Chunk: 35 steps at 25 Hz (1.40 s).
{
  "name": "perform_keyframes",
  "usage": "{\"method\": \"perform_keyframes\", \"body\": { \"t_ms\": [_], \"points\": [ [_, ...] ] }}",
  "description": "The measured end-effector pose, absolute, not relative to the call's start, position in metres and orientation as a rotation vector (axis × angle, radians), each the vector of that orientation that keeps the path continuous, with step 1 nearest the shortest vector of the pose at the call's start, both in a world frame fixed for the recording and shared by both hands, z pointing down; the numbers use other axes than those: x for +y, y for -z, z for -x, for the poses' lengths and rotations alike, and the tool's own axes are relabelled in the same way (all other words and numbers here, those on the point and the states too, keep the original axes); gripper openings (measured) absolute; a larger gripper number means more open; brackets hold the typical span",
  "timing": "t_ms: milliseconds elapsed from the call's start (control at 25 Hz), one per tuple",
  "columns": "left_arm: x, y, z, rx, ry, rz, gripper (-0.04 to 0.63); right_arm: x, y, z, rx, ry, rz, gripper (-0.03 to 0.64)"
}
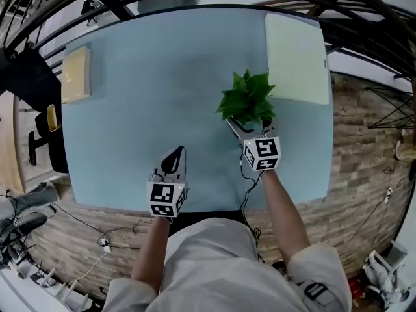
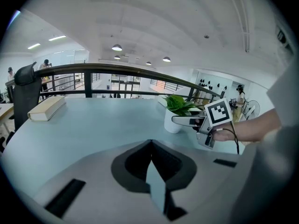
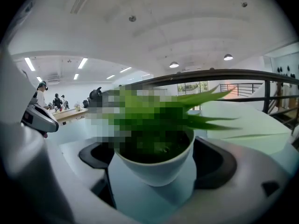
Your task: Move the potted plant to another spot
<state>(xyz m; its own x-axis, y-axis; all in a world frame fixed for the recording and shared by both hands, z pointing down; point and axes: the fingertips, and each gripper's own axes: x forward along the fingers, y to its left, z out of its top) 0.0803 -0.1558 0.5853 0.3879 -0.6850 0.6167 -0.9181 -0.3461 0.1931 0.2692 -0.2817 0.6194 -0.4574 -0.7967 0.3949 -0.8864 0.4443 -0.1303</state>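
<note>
A potted plant (image 1: 247, 99) with green leaves in a small white pot (image 3: 154, 167) stands on the pale blue table (image 1: 156, 96), right of its middle. My right gripper (image 1: 250, 127) reaches it from the near side, jaws spread wide with the pot between them; small gaps show on both sides of the pot. The left gripper view shows one right finger (image 2: 184, 120) lying alongside the pot (image 2: 171, 123). My left gripper (image 1: 173, 159) hovers over the table's near part, left of the plant, its jaws together with nothing in them.
A pale green board (image 1: 296, 57) lies at the table's far right corner, just beyond the plant. A yellowish book (image 1: 76, 73) lies at the far left. A dark railing (image 2: 140, 73) curves behind the table. A black chair (image 1: 26, 86) stands left.
</note>
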Motion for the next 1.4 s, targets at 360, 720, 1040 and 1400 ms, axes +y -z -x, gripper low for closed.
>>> {"method": "perform_keyframes", "body": {
  "t_ms": [360,720,1040,1400],
  "points": [
    [-0.145,-0.587,-0.086,-1.396,-0.598,-2.108,0.011,-0.292,-0.621,-0.262,-2.466,-0.446,-1.421,0.531],
    [-0.140,-0.585,-0.093,-1.399,-0.598,-2.112,0.011,-0.291,-0.621,-0.266,-2.468,-0.426,-1.411,0.531],
    [-0.147,-0.586,-0.092,-1.380,-0.604,-2.135,0.011,-0.289,-0.615,-0.266,-2.478,-0.447,-1.445,0.523],
    [-0.159,-0.578,-0.104,-1.350,-0.601,-2.186,0.011,-0.282,-0.585,-0.273,-2.512,-0.398,-1.468,0.523]
  ]
}}
